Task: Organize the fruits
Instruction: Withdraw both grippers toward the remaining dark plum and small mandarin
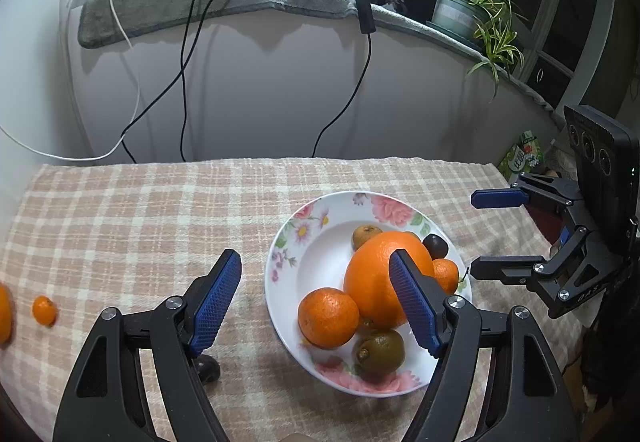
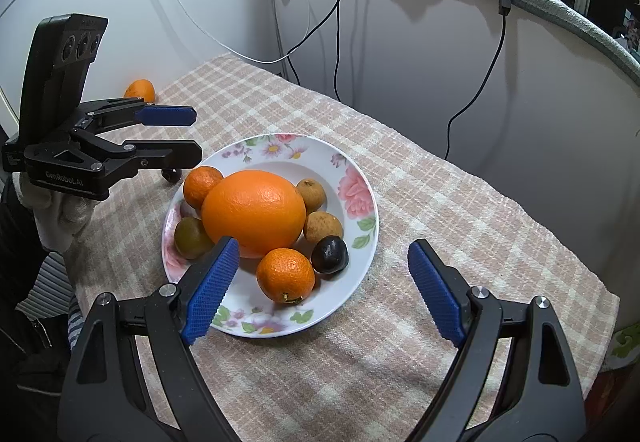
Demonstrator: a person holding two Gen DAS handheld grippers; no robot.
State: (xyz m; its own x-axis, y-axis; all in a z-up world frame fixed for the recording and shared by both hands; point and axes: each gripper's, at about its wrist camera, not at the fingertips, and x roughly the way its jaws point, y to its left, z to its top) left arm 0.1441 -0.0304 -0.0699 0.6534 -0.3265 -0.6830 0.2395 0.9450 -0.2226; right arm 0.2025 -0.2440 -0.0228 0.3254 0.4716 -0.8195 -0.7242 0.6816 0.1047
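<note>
One large orange [image 2: 253,212], two mandarins [image 2: 285,275], two brown longans [image 2: 323,227], one green kiwi [image 2: 191,237] and one dark fruit [image 2: 329,254] are sitting on one floral plate [image 2: 362,198]; two mandarins [image 1: 44,310] and one dark fruit [image 1: 209,369] are lying on the checked cloth [image 1: 120,222].

My table's checked cloth [image 1: 140,210] carries the floral plate [image 1: 320,218] at 4 o'clock — small mandarin [image 1: 44,310] at 9, dark fruit [image 1: 210,369] at 6.
</note>
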